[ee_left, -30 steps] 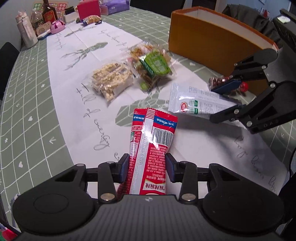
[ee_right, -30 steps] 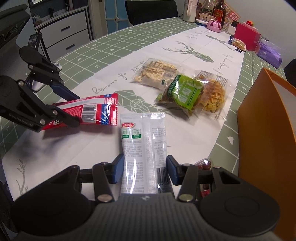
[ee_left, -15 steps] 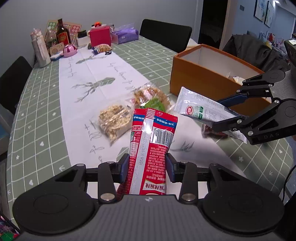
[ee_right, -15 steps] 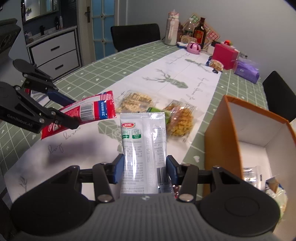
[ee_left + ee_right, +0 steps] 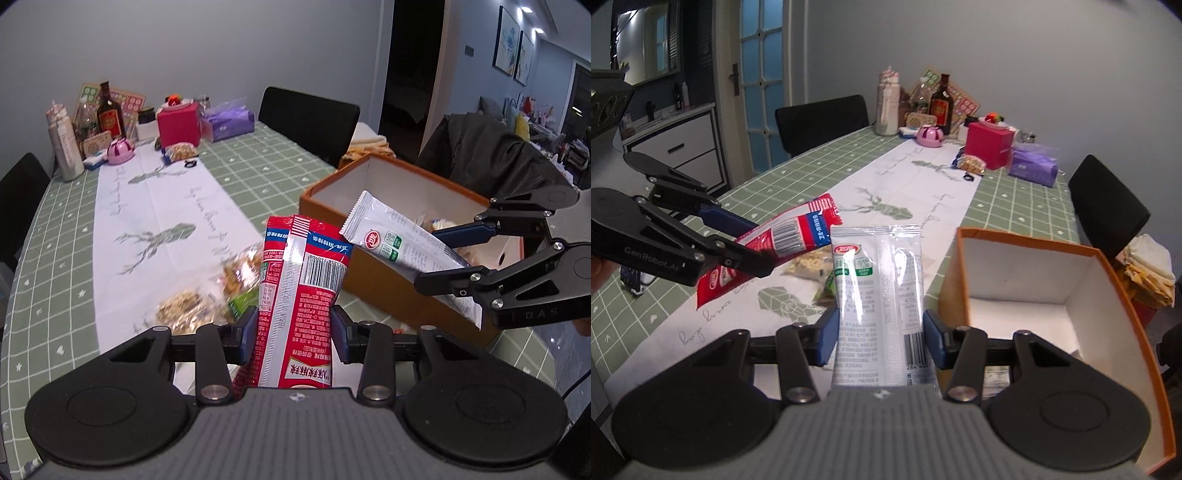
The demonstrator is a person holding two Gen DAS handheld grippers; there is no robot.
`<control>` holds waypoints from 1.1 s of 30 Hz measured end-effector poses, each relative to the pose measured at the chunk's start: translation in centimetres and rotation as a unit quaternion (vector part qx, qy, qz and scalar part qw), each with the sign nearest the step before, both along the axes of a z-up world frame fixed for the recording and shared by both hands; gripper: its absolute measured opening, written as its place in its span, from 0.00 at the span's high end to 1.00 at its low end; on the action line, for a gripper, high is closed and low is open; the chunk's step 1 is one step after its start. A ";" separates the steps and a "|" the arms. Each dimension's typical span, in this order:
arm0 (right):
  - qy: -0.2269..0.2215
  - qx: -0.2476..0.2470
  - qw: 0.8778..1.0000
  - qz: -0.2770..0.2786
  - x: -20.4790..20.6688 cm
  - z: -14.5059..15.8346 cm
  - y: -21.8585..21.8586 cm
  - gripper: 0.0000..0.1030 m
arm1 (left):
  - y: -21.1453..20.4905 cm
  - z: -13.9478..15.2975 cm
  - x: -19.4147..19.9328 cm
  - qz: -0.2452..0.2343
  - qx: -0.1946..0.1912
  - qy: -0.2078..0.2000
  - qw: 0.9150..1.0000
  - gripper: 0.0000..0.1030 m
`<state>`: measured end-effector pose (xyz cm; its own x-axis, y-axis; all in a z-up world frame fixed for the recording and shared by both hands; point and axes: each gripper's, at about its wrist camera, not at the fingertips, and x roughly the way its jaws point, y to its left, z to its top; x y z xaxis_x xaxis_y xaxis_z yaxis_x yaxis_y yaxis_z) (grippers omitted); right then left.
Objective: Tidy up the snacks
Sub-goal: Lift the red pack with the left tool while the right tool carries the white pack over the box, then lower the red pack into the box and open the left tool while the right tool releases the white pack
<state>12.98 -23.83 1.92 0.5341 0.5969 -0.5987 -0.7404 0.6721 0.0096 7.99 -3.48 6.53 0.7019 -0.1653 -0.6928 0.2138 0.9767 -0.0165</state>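
Lower centre of the left wrist view: left hand-held gripper clamped on an upright red snack packet. At mid right, the right hand-held gripper grips a white snack packet, held tilted over the open orange box. Lower centre of the right wrist view: the same white packet stands between closed pads, the box at right. Behind, clear snack bags lie on the white runner of the green checked surface. Upper left, far end: bottle, pink box, purple pack
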 end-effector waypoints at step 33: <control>0.006 0.037 0.980 -0.198 5.4 0.4 -11.4 0.54 | -12.6 -0.5 9.7 -0.055 -0.038 -0.015 0.998 0.55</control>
<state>18.37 -35.28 2.35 0.7250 0.3867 -0.5700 -0.4219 0.9034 0.0763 17.67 -16.07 6.03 0.6972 -0.2942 -0.6537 0.3212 0.9434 -0.0820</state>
